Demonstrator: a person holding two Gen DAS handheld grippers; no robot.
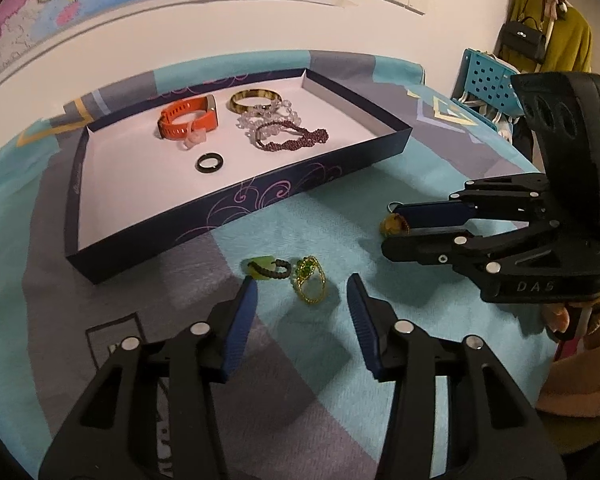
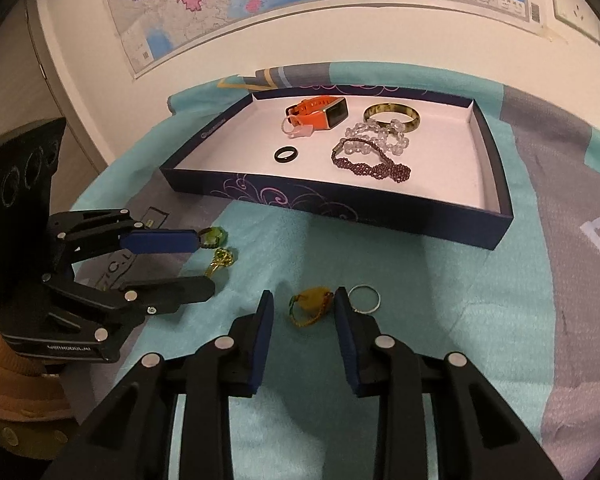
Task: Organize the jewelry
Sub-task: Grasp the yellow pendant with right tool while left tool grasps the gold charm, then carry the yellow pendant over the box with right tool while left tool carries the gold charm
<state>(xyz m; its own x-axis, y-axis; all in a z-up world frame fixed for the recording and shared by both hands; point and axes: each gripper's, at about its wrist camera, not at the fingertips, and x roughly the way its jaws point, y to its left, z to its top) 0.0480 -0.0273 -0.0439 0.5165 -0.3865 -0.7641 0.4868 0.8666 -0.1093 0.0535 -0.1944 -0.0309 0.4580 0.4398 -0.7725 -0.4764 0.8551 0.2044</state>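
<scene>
Right gripper (image 2: 302, 300): jaws spread, not touching, straddling the amber-yellow stone ring with thin gold band (image 2: 313, 305), its band trailing toward 8 o'clock. Left gripper (image 1: 302, 290): likewise spread around the gold filigree ring with green stone (image 1: 309, 280). Dark-blue cardboard tray (image 2: 340, 204) lay beyond at 12 o'clock.

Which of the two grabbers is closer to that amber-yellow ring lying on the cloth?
The right one. The right gripper has the amber-yellow ring between its open fingers, while the left gripper sits off to the side, around a gold and green ring.
</scene>
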